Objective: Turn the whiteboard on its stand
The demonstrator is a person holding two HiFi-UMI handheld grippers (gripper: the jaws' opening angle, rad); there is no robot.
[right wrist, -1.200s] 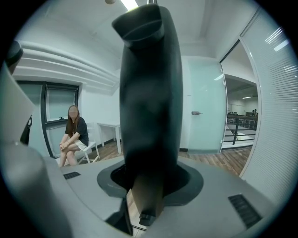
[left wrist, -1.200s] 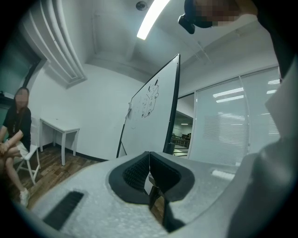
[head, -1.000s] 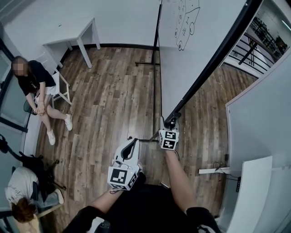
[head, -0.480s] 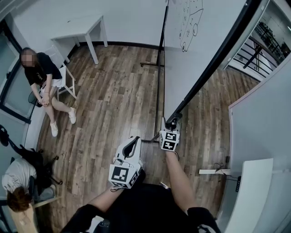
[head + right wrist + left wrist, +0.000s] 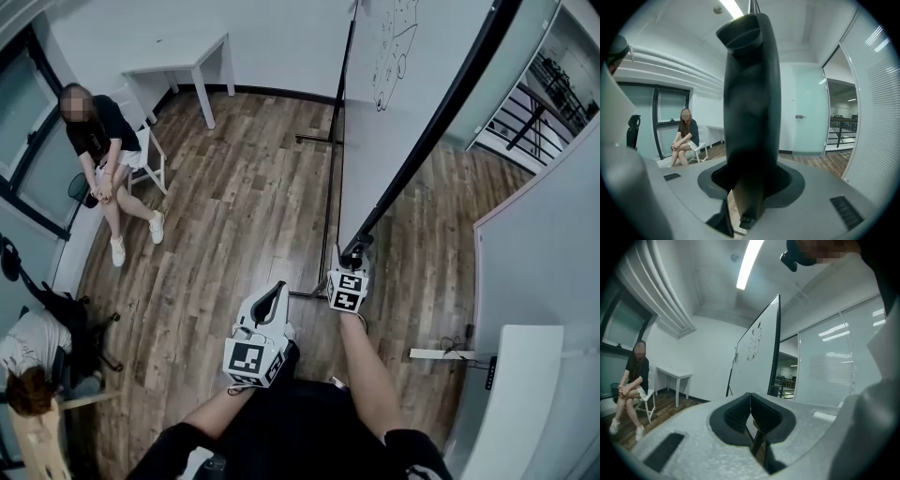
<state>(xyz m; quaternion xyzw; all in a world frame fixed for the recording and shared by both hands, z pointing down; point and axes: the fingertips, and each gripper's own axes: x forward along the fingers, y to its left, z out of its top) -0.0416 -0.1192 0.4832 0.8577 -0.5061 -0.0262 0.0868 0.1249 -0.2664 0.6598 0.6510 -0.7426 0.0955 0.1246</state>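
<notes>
Whiteboard (image 5: 384, 141) on a dark stand (image 5: 335, 187), gripped at its lower corner.
White face with a line sketch near the top, dark frame, standing on wood floor (image 5: 234, 216). Right gripper (image 5: 354, 250) clamped on the frame's lower corner; left gripper (image 5: 270, 302) just left of the board, pads pressed together on nothing. Well left of the board: seated person (image 5: 103, 159) and white table (image 5: 187, 61); right of it, a white desk (image 5: 525, 394). Against a second ago, board's top further right in head view, person and table shifted likewise, same grip.
</notes>
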